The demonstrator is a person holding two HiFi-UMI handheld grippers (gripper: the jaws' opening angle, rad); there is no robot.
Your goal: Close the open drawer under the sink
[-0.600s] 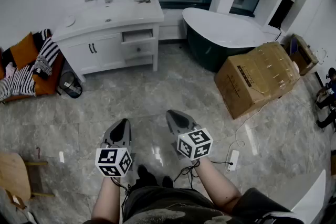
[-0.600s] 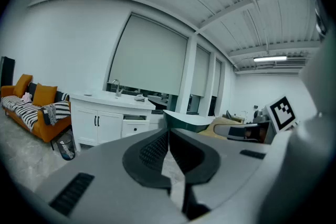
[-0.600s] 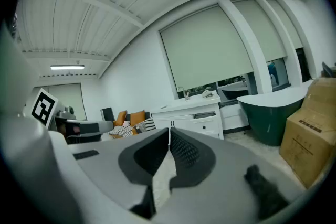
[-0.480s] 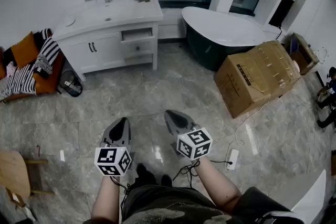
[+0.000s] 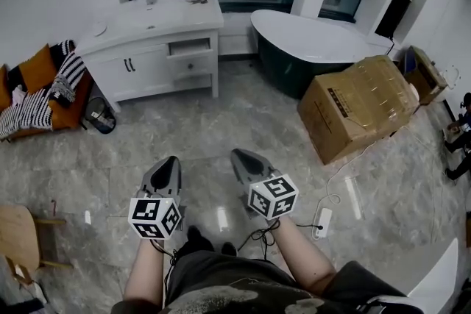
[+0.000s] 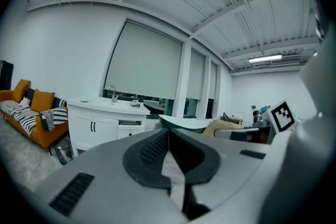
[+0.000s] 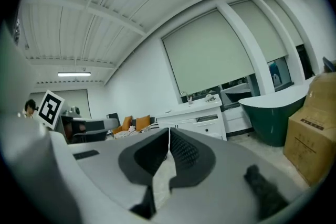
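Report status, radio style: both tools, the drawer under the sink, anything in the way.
Left tool shut, empty; right tool shut, empty. Drawer open, far across the floor, untouched. Path looks open; cardboard box off right.

Drawer: white, upper of two stacked drawers on the right side of the white vanity, just below the counter that carries the sink. It's at 11 o'clock in the head view, far across the floor. Partly pulled out: the front stands proud of the cabinet face, with a dark gap showing above it. Looks level, not skewed. Lower drawer sits flush.
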